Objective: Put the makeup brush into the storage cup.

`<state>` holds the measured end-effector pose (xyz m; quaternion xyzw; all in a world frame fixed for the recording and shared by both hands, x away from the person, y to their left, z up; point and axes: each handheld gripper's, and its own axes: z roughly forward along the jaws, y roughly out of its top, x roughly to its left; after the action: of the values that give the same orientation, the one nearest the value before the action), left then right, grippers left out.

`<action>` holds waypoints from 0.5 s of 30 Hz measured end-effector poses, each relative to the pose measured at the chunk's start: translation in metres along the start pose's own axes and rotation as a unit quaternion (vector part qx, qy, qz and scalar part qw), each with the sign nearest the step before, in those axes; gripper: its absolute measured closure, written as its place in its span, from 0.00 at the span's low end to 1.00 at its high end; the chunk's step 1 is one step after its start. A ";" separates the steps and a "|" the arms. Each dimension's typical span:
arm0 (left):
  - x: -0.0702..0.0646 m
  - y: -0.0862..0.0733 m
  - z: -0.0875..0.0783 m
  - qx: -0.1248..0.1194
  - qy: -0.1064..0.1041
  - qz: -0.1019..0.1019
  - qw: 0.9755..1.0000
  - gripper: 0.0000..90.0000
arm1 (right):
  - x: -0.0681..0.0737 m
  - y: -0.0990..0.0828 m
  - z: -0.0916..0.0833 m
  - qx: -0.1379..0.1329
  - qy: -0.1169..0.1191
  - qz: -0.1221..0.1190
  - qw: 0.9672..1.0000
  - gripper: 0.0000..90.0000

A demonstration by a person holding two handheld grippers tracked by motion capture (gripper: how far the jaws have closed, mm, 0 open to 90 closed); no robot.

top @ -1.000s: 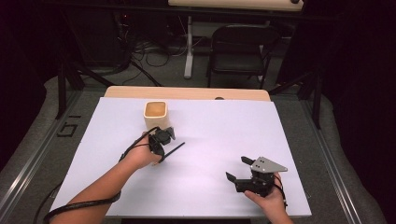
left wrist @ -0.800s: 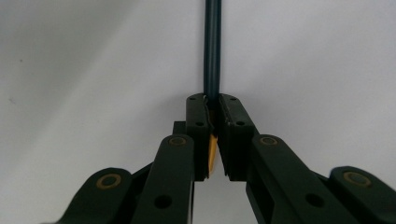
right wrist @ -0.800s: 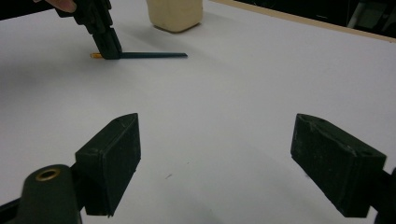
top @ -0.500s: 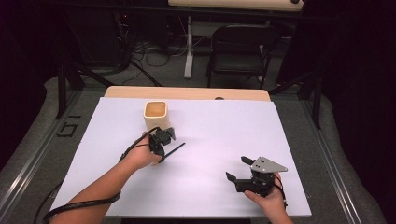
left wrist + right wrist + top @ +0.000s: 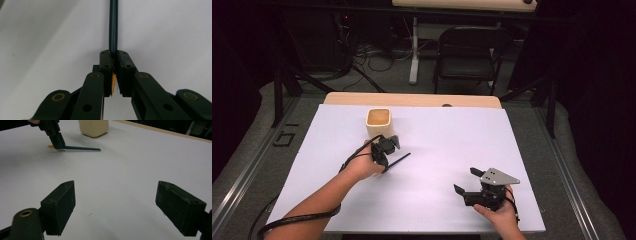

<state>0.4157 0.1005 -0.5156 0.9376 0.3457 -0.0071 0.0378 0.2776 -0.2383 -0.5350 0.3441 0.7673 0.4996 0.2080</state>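
Between left hand-held gripper (image 5: 113, 75) jaws, dark pencil (image 5: 113, 27)

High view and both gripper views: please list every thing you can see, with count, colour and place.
pencil: one, dark teal with orange end, near the cup, clamped in the left gripper
cup: one, cream, far left part of the table
table: one, white top with wooden far edge
chair: one, black, on the floor beyond the table
left gripper: one, black, shut on the pencil
right gripper: one, black, jaws wide apart, near right of the table
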 end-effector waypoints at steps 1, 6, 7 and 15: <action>0.000 0.000 -0.001 0.000 0.001 0.001 1.000 0.93 | 0.000 0.000 0.000 0.000 0.000 0.000 1.000 0.18; 0.000 -0.002 -0.015 -0.008 0.001 0.004 1.000 0.93 | 0.000 0.000 0.001 0.005 0.000 -0.003 1.000 0.18; 0.000 -0.003 -0.017 -0.012 0.001 0.005 1.000 0.93 | 0.001 0.000 0.001 0.007 0.001 -0.001 1.000 0.18; -0.001 -0.010 -0.041 -0.031 0.003 0.013 0.999 0.93 | 0.001 -0.001 0.003 0.016 0.000 -0.005 1.000 0.18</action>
<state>0.4080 0.1103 -0.4750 0.9402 0.3341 0.0073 0.0660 0.2783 -0.2359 -0.5375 0.3436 0.7766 0.4865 0.2052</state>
